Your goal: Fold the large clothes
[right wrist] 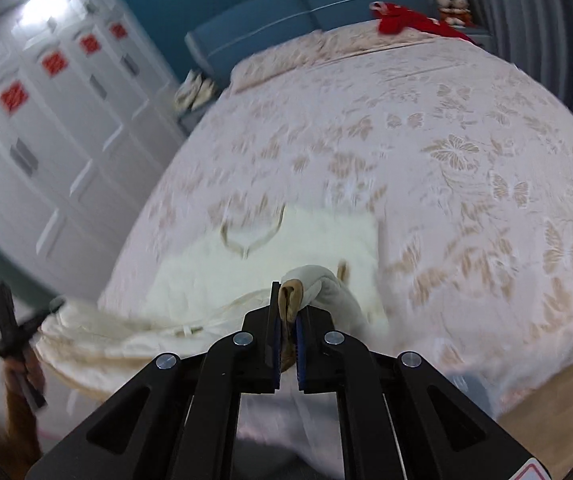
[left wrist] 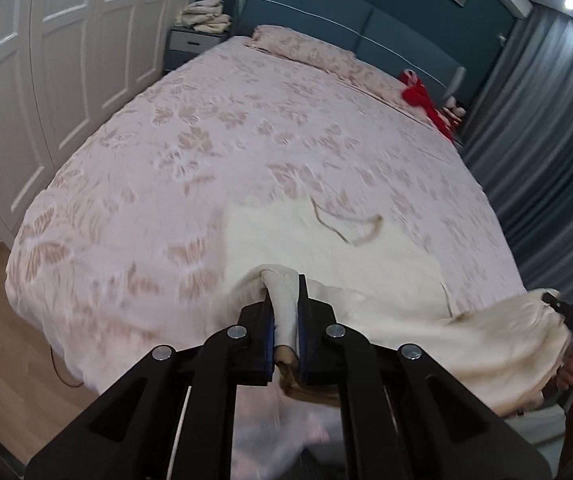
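A large cream garment with tan trim lies at the near end of the bed, its neckline facing up. My left gripper is shut on a bunched fold of its near edge, lifted above the bed. My right gripper is shut on another fold of the cream garment, tan trim showing between the pads. The cloth sags between the two grips. In the left wrist view the right gripper appears at the right edge; in the right wrist view the left gripper appears at the left, held by a hand.
The bed has a pink floral cover and a blue headboard. A red garment lies near the pillows. White wardrobe doors stand on the left, grey curtains on the right. Folded cloths sit on a nightstand.
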Tool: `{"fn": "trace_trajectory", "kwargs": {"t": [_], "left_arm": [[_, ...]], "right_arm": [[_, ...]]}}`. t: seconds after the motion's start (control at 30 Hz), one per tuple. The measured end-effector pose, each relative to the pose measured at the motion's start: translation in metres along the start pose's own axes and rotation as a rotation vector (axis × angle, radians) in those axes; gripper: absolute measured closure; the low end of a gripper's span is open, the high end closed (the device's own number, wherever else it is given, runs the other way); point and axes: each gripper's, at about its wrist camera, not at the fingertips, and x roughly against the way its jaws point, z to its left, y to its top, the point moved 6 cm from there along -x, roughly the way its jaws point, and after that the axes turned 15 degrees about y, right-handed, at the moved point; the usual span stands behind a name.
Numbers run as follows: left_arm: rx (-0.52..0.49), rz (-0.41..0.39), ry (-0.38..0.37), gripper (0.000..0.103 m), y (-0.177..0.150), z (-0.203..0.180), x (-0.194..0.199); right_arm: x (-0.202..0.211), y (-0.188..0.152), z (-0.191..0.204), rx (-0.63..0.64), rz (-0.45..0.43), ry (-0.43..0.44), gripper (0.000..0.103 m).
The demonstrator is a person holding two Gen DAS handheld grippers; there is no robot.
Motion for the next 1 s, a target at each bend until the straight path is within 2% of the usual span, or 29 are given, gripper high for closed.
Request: {"fn": "trace_trajectory", "kwargs": {"t": [0.1,0.23,0.5,0.6,0.8,1.0], "left_arm": [[-0.002,0.008,0.046,0.096,0.021,-0.005,-0.042],[-0.026,0.035,0.129,0.095,0.037,-0.016,-0.103],[-0.046,0.091,0.257,0.095,0.035,-0.026,-0.195],[-0.05,0.114,0.279,0.095,0.031,-0.027,-0.219],[-0.07,0.138,0.31,0.094,0.023,-0.031,-0.254],[-0.099,0.144,0.344,0.093,0.014,-0.035,-0.277]], "right_arm": [[-0.033,0.017,-0.029,-0.085,-0.05,0.02,0.098],[-0.081,0.025,-0.065,-0.148,-0.068,-0.023,0.098],[-0.143,0.027,-0.101,-0.177,-0.089,-0.113,0.098],[-0.16,0.027,-0.111,-0.172,-0.084,-0.141,0.098],[-0.186,0.021,-0.136,-0.243,-0.086,-0.155,0.098],[-0.213,0.006,-0.153,-0.25,-0.055,-0.213,0.098]]}}
